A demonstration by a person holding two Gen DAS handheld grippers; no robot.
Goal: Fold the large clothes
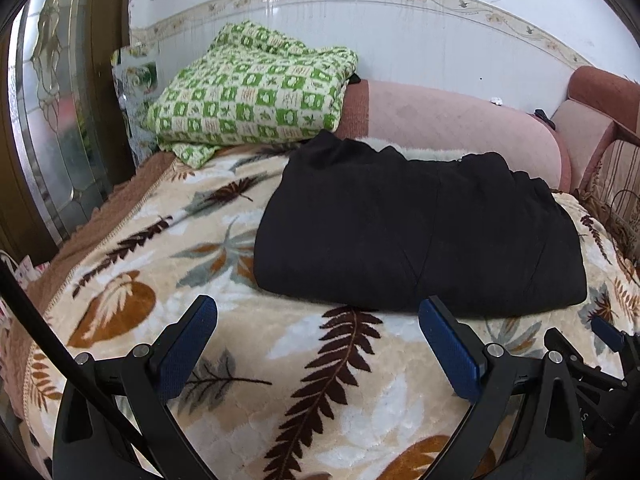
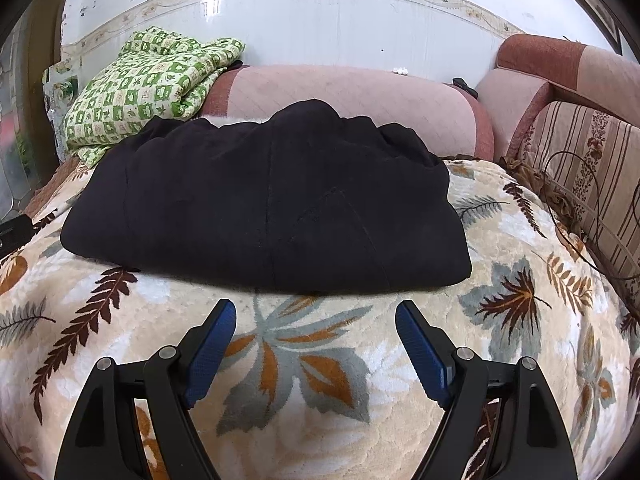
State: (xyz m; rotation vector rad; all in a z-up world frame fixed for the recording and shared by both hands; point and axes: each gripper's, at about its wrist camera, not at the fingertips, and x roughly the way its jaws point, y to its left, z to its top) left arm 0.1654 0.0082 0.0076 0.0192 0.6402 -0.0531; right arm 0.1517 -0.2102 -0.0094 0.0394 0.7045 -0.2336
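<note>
Left claw [image 1: 318, 310] and right claw [image 2: 316, 314] hovering spread apart, gripping nothing, just short of black garment [image 2: 264, 208] lying folded on leaf blanket [image 2: 320, 360]. Risk: pinching blanket pile along with hem, dragging fold apart.

My tongs' fingers [image 2: 420, 350] carry blue textured pads on black arms. The folded fabric garment [image 2: 264, 208] is plain black. It sits on a cream plush blanket [image 2: 320, 380] patterned with brown, rust and grey leaves. The folded knitted throw [image 1: 256, 96] is green-and-cream checked.

The black garment [image 1: 420, 232] hides its own folded layers and the blanket [image 1: 280, 360] beneath
</note>
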